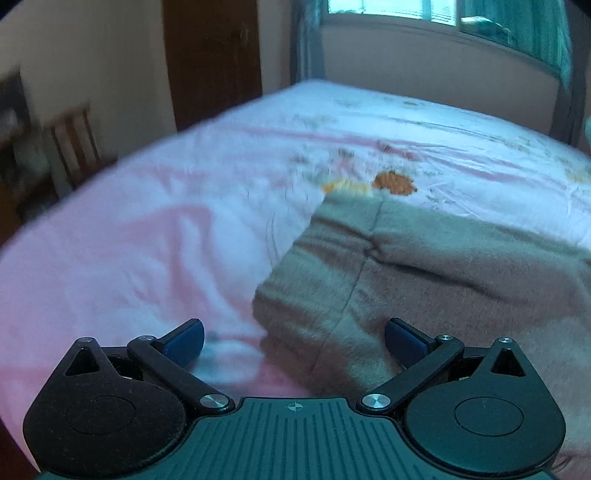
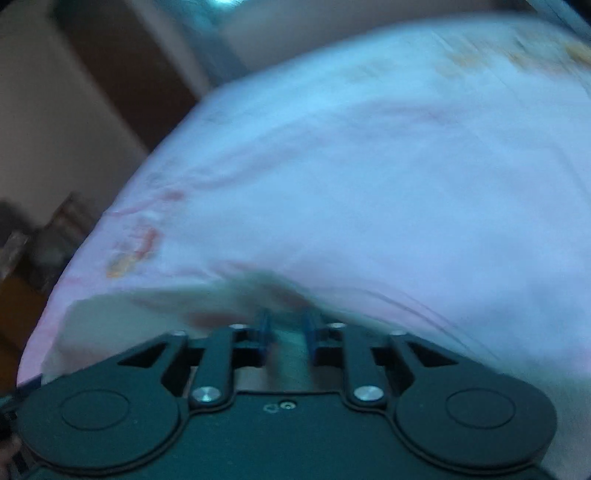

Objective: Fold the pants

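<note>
Left wrist view, nearest first: my left tongs (image 1: 294, 341) stand wide apart, both blue pads (image 1: 186, 339) clear of any cloth, holding nothing. Directly ahead of them, and running off toward the right edge of the picture, lie the pants (image 1: 424, 273), a grey-brown fleecy garment resting flat on the bed (image 1: 155, 206). A seam runs away from me through the near part of the cloth. The left border of the garment falls between my two pads, so the right pad sits over fabric and the left pad over bare pink sheet. The long axis appears to run left to right across the bed, with the bulk lying to the right of these tongs. Beyond the pants the sheet shows an orange print (image 1: 393, 183), then the far edge of the bed, a wall and a window (image 1: 395, 11).

Right wrist view is heavily blurred. My right tongs (image 2: 288, 328) have their blue pads close together, with a pale strip of something between them. Whether that is pants cloth, sheet, or nothing gripped at all, I cannot tell. Past the tips only the pale sheet of the bed is seen; no grey-brown cloth is identifiable.

Judgement: the left tongs are the nearer to a visible edge of the pants, and the next grasp calls for a short advance onto that left border.
</note>
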{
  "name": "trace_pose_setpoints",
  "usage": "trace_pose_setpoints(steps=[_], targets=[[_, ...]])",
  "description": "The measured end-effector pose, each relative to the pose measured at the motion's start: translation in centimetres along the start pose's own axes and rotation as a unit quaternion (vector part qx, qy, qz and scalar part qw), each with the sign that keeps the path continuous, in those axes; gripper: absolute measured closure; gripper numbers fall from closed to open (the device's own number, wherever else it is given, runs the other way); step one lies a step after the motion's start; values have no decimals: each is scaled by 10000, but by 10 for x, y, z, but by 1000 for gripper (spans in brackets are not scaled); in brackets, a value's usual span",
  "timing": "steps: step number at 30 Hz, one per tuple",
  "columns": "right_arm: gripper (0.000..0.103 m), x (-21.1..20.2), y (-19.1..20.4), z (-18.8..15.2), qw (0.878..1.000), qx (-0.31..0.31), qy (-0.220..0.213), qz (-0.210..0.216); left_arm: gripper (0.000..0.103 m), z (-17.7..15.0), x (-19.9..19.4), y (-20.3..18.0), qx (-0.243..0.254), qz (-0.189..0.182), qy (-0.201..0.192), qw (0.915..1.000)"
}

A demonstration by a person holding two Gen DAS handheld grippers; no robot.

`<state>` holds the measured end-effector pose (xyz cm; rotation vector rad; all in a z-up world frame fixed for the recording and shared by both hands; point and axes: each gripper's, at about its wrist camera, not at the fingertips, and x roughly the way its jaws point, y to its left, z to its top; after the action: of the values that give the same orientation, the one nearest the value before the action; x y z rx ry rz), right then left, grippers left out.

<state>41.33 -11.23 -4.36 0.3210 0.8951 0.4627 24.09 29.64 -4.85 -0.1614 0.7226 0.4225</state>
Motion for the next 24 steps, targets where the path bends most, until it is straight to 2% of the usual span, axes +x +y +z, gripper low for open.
trace_pose_setpoints(steps=[1, 2, 3, 4, 5, 7, 10, 12, 15, 17, 19, 21, 24], targets=[[103, -13, -14, 0, 9995, 274, -128, -61, 0, 2, -6, 5, -174, -48, 2, 9998], [86, -28, -21, 1, 9985, 348, -366, -200, 0, 2, -15, 7, -175, 10, -115, 9998], [82, -50, -28, 0, 9964, 372, -676, -360, 0, 1, -23, 6, -78, 125, -232, 9996], [82, -74, -37, -3, 9929, 443, -1009, -443, 0, -1, -30, 4, 16, 189, -309, 9993], [82, -105, -52, -8, 9895, 567, -1283, -348, 0, -4, -36, 2, 46, 143, -346, 9993], [81, -162, -87, -28, 9819, 851, -1667, -277, 0, -8, -45, -3, 30, 3, -372, 9993], [76, -245, -140, -71, 9632, 1233, -2282, -699, 0, -15, -59, -22, 114, -175, -462, 9987], [76, -302, -183, -109, 9431, 1807, -2607, -996, 0, -20, -67, -42, 190, -320, -486, 9981], [76, -369, -236, -167, 9025, 2681, -3099, -1322, 0, -29, -77, -75, 268, -534, -473, 9971], [76, -400, -266, -200, 8772, 3232, -3290, -1333, 0, -36, -86, -101, 386, -693, -502, 9956], [76, -413, -287, -224, 8502, 3721, -3517, -1222, 0, -42, -93, -124, 525, -801, -459, 9943], [76, -419, -309, -241, 8328, 4093, -3579, -1035, 0, -47, -101, -146, 672, -895, -416, 9928], [76, -409, -326, -249, 8240, 4402, -3508, -641, 0, -54, -115, -174, 892, -986, -402, 9903]])
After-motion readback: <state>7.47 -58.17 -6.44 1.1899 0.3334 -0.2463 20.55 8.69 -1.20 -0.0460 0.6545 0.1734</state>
